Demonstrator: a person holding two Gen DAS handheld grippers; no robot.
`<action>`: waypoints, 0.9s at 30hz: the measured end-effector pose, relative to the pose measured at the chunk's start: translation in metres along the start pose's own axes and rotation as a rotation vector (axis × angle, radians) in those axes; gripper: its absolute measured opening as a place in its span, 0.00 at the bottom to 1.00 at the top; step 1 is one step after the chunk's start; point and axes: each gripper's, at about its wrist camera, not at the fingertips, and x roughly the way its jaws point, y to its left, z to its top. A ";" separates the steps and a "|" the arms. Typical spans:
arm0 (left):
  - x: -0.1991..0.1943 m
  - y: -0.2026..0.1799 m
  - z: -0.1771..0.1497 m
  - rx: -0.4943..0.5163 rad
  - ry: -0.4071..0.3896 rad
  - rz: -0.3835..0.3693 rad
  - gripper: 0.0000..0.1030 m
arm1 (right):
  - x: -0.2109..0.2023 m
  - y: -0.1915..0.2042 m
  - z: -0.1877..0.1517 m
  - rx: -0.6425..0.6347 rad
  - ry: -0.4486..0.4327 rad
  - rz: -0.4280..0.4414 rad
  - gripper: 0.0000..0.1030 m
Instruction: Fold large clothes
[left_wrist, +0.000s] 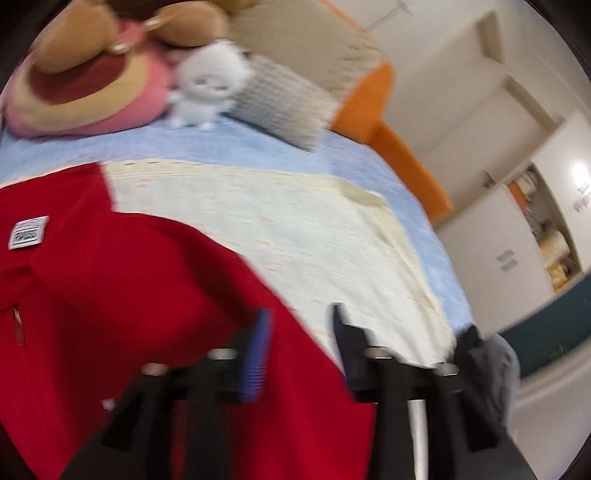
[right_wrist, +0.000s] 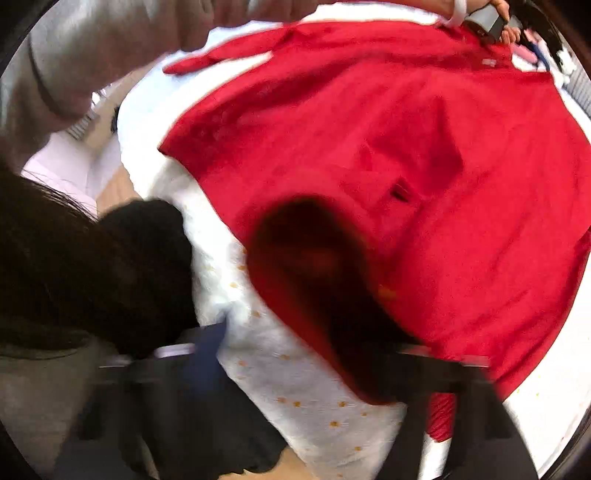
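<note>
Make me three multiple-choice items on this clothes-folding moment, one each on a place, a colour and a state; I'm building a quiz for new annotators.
1. Where does the white plush toy sit?
A. at the head of the bed, beside the pink plush
B. on the garment
C. on the floor

2. What colour is the garment?
A. blue
B. red
C. grey

3. How do the jaws of the left hand-held gripper stand?
A. clamped on a sleeve
B. apart, holding nothing
C. shut on the sheet

Answers: 1 A, it sits between the pink plush and a checked pillow. 2 B, it is red in both views. 3 B, a clear gap shows between the fingers, above the garment's edge.
</note>
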 end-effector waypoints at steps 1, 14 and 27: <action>-0.002 -0.007 -0.002 0.004 -0.001 -0.018 0.45 | -0.010 0.003 -0.002 0.012 -0.033 0.008 0.84; 0.048 0.020 -0.010 -0.117 -0.029 0.143 0.52 | -0.074 -0.035 -0.056 0.185 -0.259 -0.190 0.27; 0.002 0.032 -0.027 -0.102 -0.137 0.178 0.41 | -0.007 -0.041 -0.040 0.131 -0.250 -0.356 0.24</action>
